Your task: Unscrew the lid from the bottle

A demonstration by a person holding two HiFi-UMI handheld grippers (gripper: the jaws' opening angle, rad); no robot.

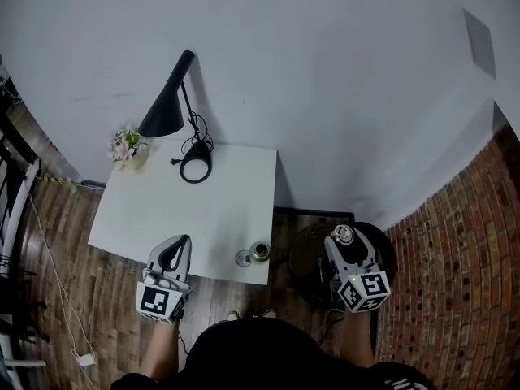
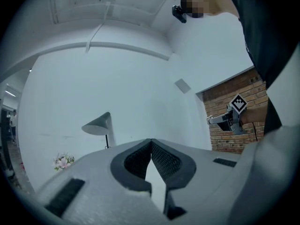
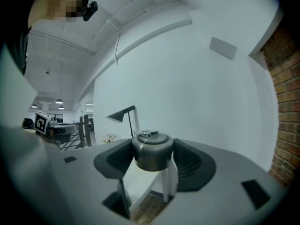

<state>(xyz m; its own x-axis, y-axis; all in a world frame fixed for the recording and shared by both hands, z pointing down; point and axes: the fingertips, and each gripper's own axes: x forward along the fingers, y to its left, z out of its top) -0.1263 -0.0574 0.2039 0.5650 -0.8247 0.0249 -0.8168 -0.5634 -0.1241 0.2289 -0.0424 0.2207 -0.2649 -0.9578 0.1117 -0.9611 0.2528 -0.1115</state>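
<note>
1. Table (image 1: 203, 193): white and rectangular, used as the reference for every entry below.
2. Lamp (image 1: 166, 108): black, stood at the table's far edge with its shade leaning out past the far left corner.
3. Dark round object (image 1: 305, 262): on the floor just right of the table's near right corner. I could not tell what it was.
4. Right gripper (image 1: 343, 234): held off the table, to the right of its near right corner. Its jaws stood wide and were clamped on the lid.
5. Left gripper (image 1: 182, 240): over the table's near edge, left of centre. Its jaws were fully together with nothing between them.
6. Flowers (image 1: 126, 145): a small bunch at the table's far left corner.
7. Bottle (image 1: 260, 251): upright at the table's near edge, close to the right corner, with neither gripper touching it. It was too small to show whether the mouth was open.
8. Lid (image 3: 151, 156): a metal cap with a ring on top, well apart from the bottle.
9. Small round piece (image 1: 242, 258): just left of the bottle, unidentified.
10. Progress: judged unscrewed, with the lid already off. At most it was left to be set down.
</note>
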